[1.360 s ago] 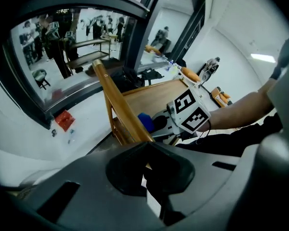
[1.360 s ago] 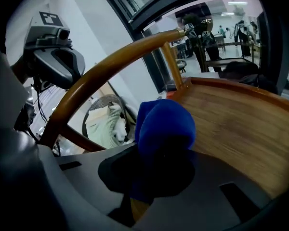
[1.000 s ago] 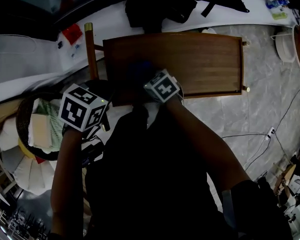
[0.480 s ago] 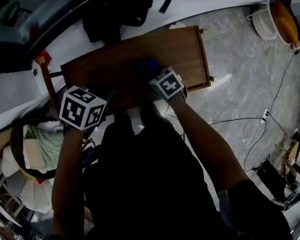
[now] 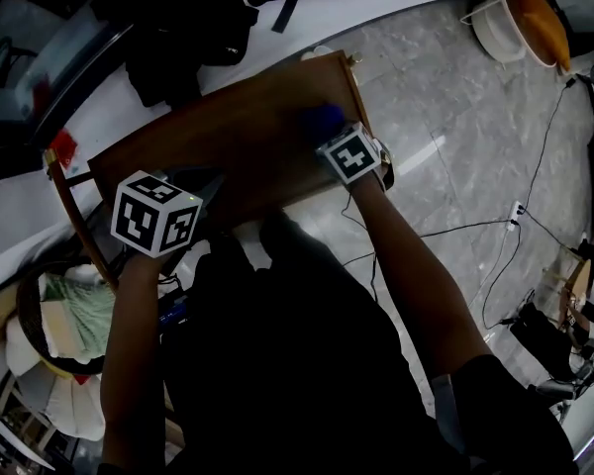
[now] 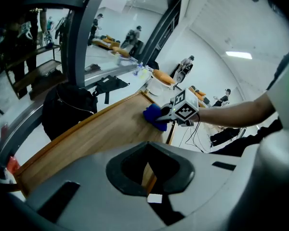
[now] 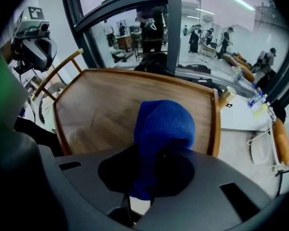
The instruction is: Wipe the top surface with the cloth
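"Blue cloth [image 5: 322,119] has reached the right end of the desk [image 5: 233,135]. A second ago it was nearer the middle."

"Who's holding it?"

"The right gripper [image 5: 339,139]. Its fingers are clamped on the cloth, and a wad of it bulges out ahead of them, pressed onto the wood just inside the raised rim."

"And the other one?"

"The left gripper [image 5: 193,194] is at the near edge towards the left end, well apart from the cloth. Its fingers are drawn together with nothing between them. It has barely shifted along the desk, though the person's head has turned, so everything looks slanted now."

"So that's one stroke done?"

"I'd say so, from the middle out to the right end. My guess is the left half and the strip at the back by the black bag [image 5: 193,18] still need wiping, so the cloth has to travel back that way."
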A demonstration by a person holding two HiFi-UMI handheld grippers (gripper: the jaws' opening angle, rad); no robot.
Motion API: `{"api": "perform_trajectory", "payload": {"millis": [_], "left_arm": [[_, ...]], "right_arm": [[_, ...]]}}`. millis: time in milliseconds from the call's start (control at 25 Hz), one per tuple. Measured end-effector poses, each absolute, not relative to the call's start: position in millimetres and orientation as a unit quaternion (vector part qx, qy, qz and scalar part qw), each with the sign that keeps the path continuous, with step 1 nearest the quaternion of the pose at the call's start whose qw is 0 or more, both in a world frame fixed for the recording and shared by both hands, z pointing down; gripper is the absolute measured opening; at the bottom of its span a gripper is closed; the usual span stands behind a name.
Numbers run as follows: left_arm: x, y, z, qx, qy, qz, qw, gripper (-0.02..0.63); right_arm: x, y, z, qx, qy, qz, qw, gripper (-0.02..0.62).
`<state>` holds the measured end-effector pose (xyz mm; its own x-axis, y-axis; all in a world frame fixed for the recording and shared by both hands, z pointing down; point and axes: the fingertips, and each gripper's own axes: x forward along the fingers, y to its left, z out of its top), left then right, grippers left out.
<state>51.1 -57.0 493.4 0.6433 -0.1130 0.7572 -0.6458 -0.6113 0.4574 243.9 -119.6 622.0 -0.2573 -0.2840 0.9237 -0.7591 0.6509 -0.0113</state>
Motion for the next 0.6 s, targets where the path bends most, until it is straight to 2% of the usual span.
{"api": "perform_trajectory", "payload": {"millis": [280, 600], "left_arm": [[60.9, -60.7, 479.5, 0.837, -0.227, 0.341, 0.362, 0.008], [0.8, -46.0, 456.4, 0.835, -0.27, 0.318, 0.359, 0.008]], "right_arm": [[286.6, -121.1, 623.3, 0.385, -0.707, 0.25, 0.538, 0.061], [304.5, -119.2, 614.8, 0.425, -0.669, 0.272, 0.546, 0.061]]}}
